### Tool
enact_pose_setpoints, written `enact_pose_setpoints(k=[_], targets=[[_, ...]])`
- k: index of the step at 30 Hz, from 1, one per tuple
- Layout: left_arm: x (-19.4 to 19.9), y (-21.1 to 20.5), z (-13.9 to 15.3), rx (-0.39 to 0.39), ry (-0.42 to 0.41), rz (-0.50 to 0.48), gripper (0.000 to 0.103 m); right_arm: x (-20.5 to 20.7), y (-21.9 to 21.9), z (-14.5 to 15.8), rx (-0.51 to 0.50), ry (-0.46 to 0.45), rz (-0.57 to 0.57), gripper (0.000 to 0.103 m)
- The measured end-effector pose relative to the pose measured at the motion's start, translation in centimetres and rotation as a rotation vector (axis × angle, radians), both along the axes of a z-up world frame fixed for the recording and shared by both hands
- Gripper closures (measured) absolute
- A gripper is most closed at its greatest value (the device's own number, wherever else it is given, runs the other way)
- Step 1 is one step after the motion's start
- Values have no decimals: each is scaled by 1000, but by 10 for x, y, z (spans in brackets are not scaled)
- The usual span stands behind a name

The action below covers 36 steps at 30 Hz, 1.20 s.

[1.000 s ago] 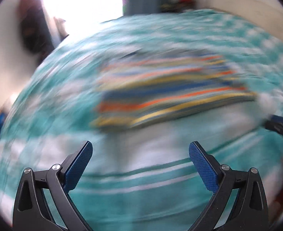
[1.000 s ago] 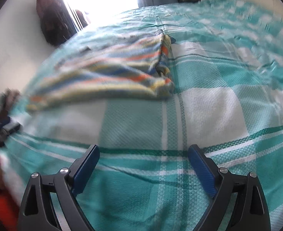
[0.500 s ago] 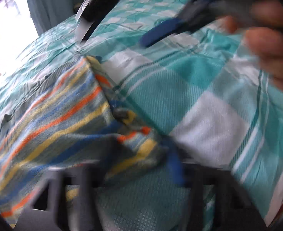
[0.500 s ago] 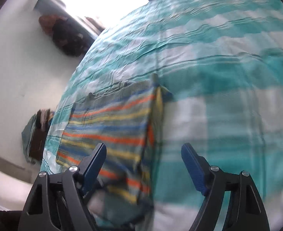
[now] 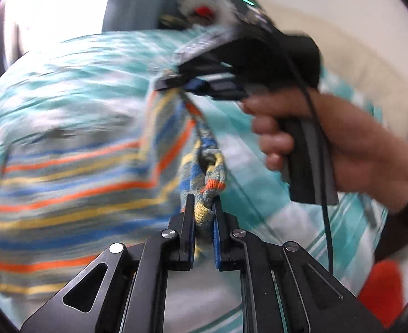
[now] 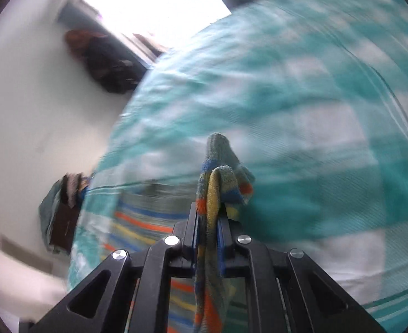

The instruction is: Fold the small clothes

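**Soft knit stretched between two grips**

While both pairs of jaws are closing on cloth, we are holding the striped knit garment (image 5: 73,194) by one edge. Nearest us, the left gripper (image 5: 202,213) is pinching a bunched corner between its pads. Beyond it that edge is running taut to the right gripper (image 5: 193,84), which is clamping the far corner, so its long axis is pointing straight ahead of our left jaws. We are judging it light, limp and stretchy; corners are the best hold. Its body is sagging toward the checked bedspread (image 6: 315,111).
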<state>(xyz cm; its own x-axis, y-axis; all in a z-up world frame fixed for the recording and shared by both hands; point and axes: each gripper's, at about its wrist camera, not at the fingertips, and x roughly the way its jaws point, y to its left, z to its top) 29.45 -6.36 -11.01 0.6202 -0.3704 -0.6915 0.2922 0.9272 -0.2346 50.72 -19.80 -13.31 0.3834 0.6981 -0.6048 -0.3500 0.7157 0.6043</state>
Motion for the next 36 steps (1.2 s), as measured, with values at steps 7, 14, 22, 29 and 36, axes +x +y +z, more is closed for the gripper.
enact_pose_setpoints(k=[7, 14, 22, 29, 36], targets=[[-34, 146, 12, -63, 7, 283, 95, -7, 143, 22, -11, -28, 163, 92], [-35, 202, -50, -48, 167, 427, 87, -21, 241, -29, -85, 40, 231, 77], [-77, 244, -43, -107, 135, 513, 48, -74, 155, 6, -157, -146, 190, 45], [-32, 213, -51, -21, 131, 409, 72, -157, 126, -16, -322, -220, 322, 69], [-31, 225, -47, 13, 211, 416, 95, -198, 151, -81, -413, -195, 300, 64]])
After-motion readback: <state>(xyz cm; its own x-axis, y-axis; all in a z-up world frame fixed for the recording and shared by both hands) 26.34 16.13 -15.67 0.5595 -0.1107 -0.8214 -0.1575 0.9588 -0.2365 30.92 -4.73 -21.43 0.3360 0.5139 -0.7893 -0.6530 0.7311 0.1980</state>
